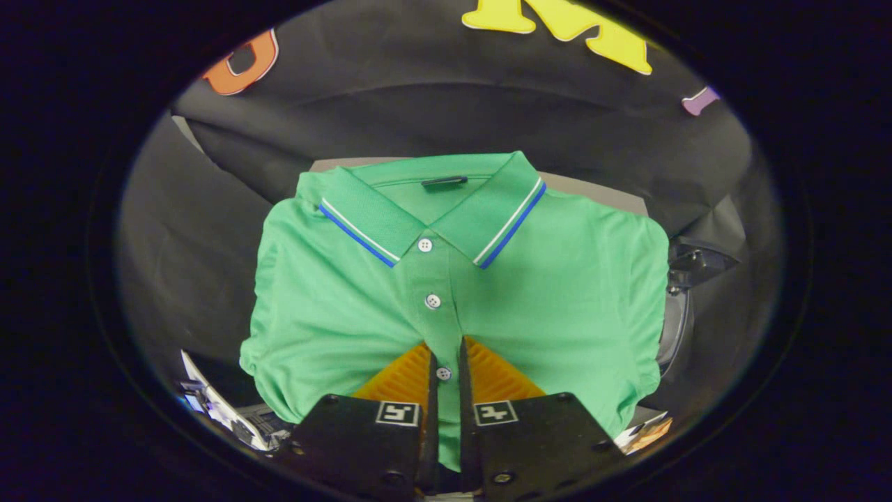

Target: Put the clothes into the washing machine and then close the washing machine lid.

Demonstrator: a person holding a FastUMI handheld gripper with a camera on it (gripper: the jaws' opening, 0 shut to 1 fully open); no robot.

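Observation:
A folded green polo shirt (pixel 557 293) with a blue and white striped collar and white buttons hangs spread just ahead of the fingers. My gripper (pixel 446 352) is shut on the shirt's button placket, with a strip of green cloth pinched between the two fingers near the lowest button. The shirt's lower hem drops down between the finger mounts. Beyond the shirt's right edge I see a dark, glossy curved part (pixel 686 293), perhaps the washing machine's lid or rim; I cannot tell which.
A grey flat surface (pixel 592 187) peeks out behind the shirt's collar and right shoulder. Black cloth hangs all around at the back and sides. Some papers or packaging (pixel 216 404) lie low to the left of the fingers, and more (pixel 644 432) to the right.

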